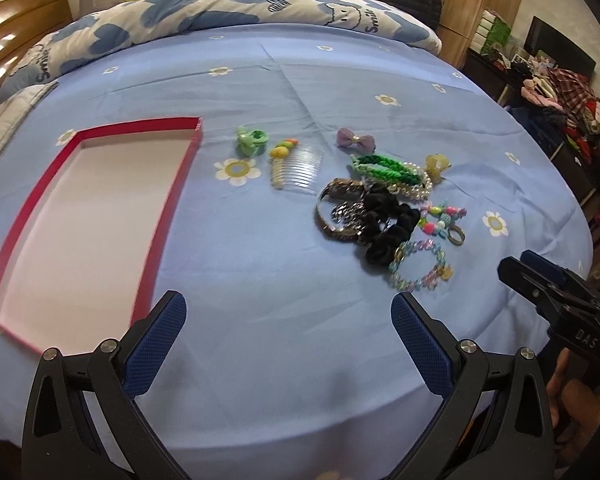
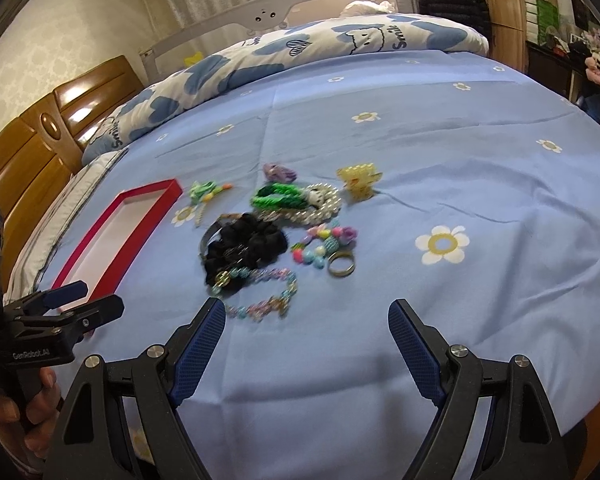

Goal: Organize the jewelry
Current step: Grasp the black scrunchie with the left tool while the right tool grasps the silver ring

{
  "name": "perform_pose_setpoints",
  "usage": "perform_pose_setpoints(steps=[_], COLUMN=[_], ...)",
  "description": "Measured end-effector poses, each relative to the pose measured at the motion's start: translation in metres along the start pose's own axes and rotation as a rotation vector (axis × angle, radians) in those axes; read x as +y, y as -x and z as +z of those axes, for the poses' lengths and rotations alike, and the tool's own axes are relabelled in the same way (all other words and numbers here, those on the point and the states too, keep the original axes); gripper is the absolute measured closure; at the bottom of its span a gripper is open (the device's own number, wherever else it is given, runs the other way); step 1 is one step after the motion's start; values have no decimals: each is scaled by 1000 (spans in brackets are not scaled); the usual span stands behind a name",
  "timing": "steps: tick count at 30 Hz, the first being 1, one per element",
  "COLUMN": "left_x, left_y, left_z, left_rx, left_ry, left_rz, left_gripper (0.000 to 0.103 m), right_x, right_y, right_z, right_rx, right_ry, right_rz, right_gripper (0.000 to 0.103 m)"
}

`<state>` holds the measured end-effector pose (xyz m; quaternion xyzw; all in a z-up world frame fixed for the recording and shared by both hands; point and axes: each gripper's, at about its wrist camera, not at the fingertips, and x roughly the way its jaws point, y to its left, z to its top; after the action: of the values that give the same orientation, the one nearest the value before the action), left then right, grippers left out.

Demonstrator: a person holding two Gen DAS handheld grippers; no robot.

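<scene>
We've sorted nothing yet: the tray (image 1: 100,216) left of our left gripper (image 1: 290,344) sits bare, the jewelry (image 2: 268,236) lies ahead of our right gripper (image 2: 306,344), both gaping empty.

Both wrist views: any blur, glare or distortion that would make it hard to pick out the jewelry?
Left wrist view: strong fisheye bend, dark corners; the red tray smears along its near edge, the black scrunchie stays fairly sharp. Right wrist view: same curvature; the pastel chain bracelet is slightly blurred, glare sits on the wooden headboard only. Lighting is even on the blue sheet.
</scene>
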<state>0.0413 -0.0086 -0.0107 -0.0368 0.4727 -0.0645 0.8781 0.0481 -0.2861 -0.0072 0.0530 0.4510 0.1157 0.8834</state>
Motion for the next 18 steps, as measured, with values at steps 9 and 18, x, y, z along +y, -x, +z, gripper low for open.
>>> perform_pose_setpoints(steps=[9,18], left_x=[-21,-42], left_y=[-30,-70], left_z=[30,51], left_rx=[47,125], left_ry=[-23,-61], left_rz=[-106,-155], left_gripper=[16,36], right_x=[-17,-29], right_y=[-34,-62], right_z=[15,27], right_rx=[62,104], right_ry=[-21,-39], right_rz=[1,7], right_gripper=[47,70])
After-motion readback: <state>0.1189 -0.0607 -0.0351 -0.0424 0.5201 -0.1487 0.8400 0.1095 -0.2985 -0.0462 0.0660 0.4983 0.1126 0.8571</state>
